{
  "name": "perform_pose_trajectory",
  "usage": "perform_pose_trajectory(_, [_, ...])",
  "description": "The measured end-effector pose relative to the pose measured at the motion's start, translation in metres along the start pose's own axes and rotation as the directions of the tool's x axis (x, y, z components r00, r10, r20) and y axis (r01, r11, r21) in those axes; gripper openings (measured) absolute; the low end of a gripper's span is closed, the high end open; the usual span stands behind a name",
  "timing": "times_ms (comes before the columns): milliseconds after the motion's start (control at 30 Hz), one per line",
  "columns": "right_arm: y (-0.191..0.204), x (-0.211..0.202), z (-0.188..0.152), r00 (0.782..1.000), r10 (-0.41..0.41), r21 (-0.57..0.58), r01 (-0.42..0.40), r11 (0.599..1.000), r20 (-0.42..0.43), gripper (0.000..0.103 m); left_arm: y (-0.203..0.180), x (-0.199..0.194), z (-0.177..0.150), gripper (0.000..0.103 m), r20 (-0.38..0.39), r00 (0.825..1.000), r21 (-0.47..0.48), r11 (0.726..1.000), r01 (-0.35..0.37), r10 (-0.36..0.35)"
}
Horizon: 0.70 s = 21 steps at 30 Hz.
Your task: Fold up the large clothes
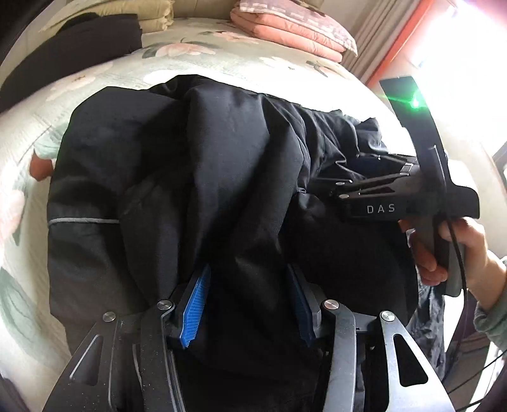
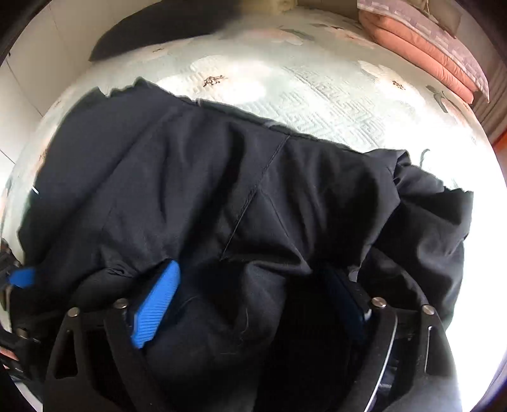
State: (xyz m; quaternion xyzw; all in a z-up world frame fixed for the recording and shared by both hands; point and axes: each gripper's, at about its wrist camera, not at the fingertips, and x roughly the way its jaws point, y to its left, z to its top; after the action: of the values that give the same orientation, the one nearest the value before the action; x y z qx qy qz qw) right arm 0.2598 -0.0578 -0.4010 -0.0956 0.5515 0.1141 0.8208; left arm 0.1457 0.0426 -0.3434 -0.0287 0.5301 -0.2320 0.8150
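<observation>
A large black garment lies bunched on a floral bed; it has a thin grey piping line at its left side. It also fills the right wrist view. My left gripper is shut on a thick fold of the black garment between its blue pads. My right gripper is shut on another bunch of the same cloth, its blue pad showing on the left. In the left wrist view the right gripper enters from the right, held by a hand, its tips buried in the cloth.
The bed's floral quilt spreads around the garment. Folded pink bedding and cream bedding sit at the head. Another dark cloth lies at the far left. Curtains and a bright window stand at the right.
</observation>
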Motion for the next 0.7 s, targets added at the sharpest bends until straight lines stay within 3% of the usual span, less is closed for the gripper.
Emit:
perform_pose_trajectory(100, [-0.001,-0.015,0.003,1.000,0.016,0.006,-0.016,1.000,-0.003,0.091,-0.003,-0.004,0.001,0.051,0.000,1.000,0.014,1.000,-0.012,0.012])
perform_pose_trajectory(200, [-0.008,-0.062,-0.011,0.996,0.064,0.016,-0.065,0.998,0.061,0.083,-0.006,-0.016,0.003,0.052,-0.011,1.000,0.020,1.000,-0.017,0.018])
perform_pose_trajectory(267, [-0.004,-0.102,-0.027,0.991,0.081,0.003,-0.081,0.997,0.105,0.083,-0.007,-0.027,0.003,0.052,-0.012,1.000,0.023,1.000,-0.019,0.019])
perform_pose_trajectory(367, [0.009,-0.126,-0.054,0.990,0.108,-0.004,-0.108,0.994,0.089,0.083,-0.011,-0.039,0.001,0.051,-0.021,1.000,0.021,1.000,-0.020,0.021])
perform_pose_trajectory(533, [0.030,-0.097,-0.080,0.995,0.099,0.002,-0.099,0.995,-0.004,0.070,-0.015,-0.045,-0.010,0.052,-0.019,0.999,0.028,0.999,0.028,-0.027])
perform_pose_trajectory(600, [0.027,-0.078,-0.090,0.994,0.095,0.047,-0.093,0.995,-0.045,0.070,-0.016,-0.032,-0.021,0.053,-0.044,0.999,0.056,0.998,0.001,0.002])
perform_pose_trajectory(700, [0.022,-0.045,-0.103,0.994,0.086,0.074,-0.081,0.994,-0.073,0.083,-0.008,-0.011,-0.036,0.053,-0.050,0.999,0.058,0.998,0.004,-0.001])
